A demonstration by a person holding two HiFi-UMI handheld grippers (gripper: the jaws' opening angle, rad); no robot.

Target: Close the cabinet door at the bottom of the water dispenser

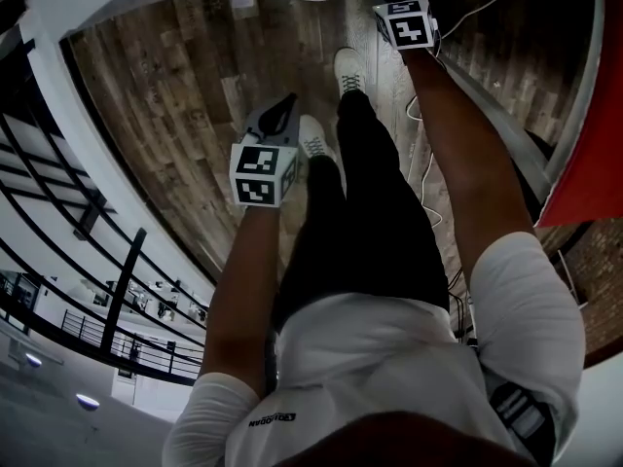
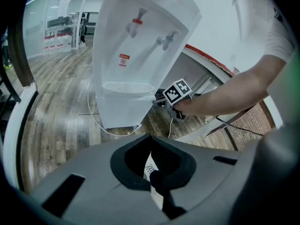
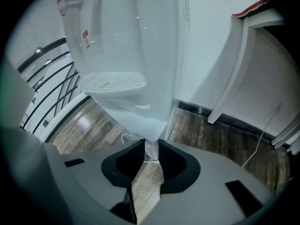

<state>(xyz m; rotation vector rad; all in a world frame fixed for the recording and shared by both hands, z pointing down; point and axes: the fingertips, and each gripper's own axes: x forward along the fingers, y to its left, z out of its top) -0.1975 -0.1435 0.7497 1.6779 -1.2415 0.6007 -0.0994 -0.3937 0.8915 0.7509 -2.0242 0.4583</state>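
Head cam points almost straight down the person's own front, with the wood floor (image 1: 165,86) far below. The right gripper (image 3: 151,145) cam looks along its jaws and is jammed right up at the bottom corner of the water dispenser (image 3: 126,46) — the thing fills most of the frame. The left gripper (image 2: 150,136) cam hangs well back, faces the dispenser's front and gets nearly all of it. Both gripper cams catch the drip tray (image 3: 111,82) and red tap (image 3: 62,0) — head cam and left cam share a white shoe (image 1: 313,144).
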